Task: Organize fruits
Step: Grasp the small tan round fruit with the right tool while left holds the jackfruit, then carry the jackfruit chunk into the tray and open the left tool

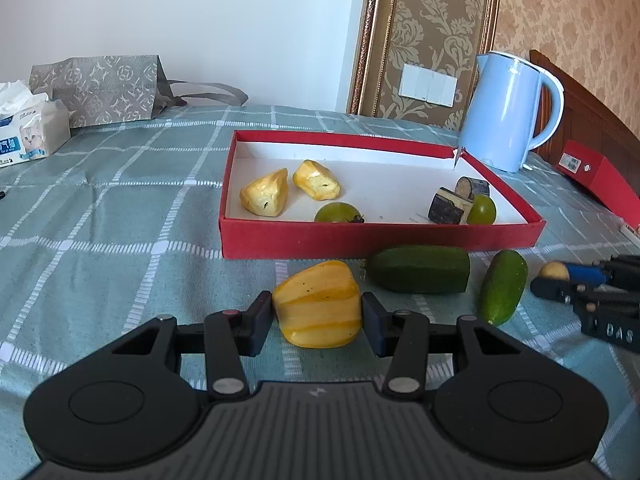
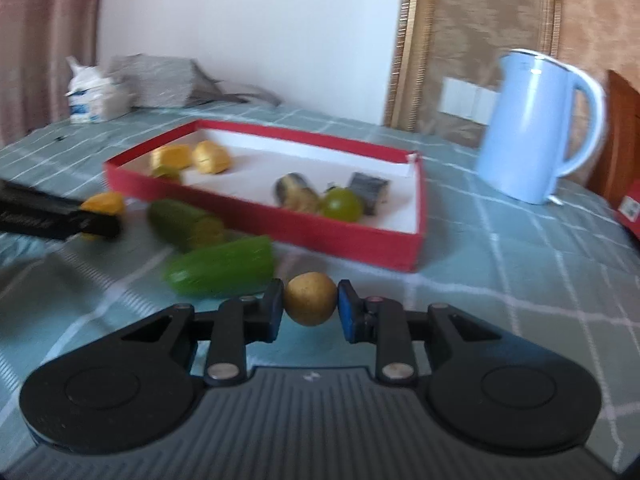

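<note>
My left gripper (image 1: pixel 318 314) is shut on a yellow fruit piece (image 1: pixel 318 304), just in front of the red tray (image 1: pixel 360 238). My right gripper (image 2: pixel 311 306) is shut on a small round tan fruit (image 2: pixel 310 299), near the tray's front right corner (image 2: pixel 414 250). The tray holds two yellow pieces (image 1: pixel 266 194), two green round fruits (image 1: pixel 481 209) and two dark cut pieces (image 1: pixel 448 205). Two green cucumber-like pieces (image 1: pixel 418 268) (image 1: pixel 502 292) lie on the cloth before the tray. The right gripper also shows in the left wrist view (image 1: pixel 560 280).
A light blue kettle (image 1: pixel 508 112) stands behind the tray's right corner. A red box (image 1: pixel 600 176) lies at far right. A tissue pack (image 1: pixel 28 128) and a grey patterned bag (image 1: pixel 100 92) sit at the back left of the checked tablecloth.
</note>
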Demonstrator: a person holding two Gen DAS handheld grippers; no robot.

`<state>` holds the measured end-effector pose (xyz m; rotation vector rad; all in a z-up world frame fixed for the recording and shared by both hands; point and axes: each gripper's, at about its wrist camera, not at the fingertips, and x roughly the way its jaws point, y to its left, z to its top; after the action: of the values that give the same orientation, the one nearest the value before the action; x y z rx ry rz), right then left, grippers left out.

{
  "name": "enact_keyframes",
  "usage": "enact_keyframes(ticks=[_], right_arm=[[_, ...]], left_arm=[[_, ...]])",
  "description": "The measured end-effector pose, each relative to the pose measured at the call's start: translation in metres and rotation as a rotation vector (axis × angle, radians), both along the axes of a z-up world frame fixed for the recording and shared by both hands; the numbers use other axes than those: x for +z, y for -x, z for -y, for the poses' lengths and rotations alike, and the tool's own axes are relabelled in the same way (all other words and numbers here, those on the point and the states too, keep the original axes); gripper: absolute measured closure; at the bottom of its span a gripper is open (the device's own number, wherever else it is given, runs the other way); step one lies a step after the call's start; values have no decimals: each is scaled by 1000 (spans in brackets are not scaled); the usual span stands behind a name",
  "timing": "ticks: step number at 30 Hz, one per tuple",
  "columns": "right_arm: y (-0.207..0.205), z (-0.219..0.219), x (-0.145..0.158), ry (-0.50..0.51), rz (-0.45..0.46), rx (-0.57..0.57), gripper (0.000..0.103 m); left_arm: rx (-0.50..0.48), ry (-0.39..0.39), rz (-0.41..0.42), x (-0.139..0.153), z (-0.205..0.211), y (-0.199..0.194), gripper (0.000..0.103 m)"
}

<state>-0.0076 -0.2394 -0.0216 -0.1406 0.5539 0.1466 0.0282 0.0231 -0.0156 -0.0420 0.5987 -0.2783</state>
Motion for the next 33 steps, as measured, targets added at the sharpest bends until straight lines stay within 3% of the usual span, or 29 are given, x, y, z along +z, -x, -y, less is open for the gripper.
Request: enact_keyframes(ticks=[11,33], right_arm=[[-18,4,-6,-5,-59,-66,76],[-19,3,-7,-6,-61,-75,76]], left_arm=[[1,-9,1,0,2,1,56],[1,-12,1,0,2,1,56]])
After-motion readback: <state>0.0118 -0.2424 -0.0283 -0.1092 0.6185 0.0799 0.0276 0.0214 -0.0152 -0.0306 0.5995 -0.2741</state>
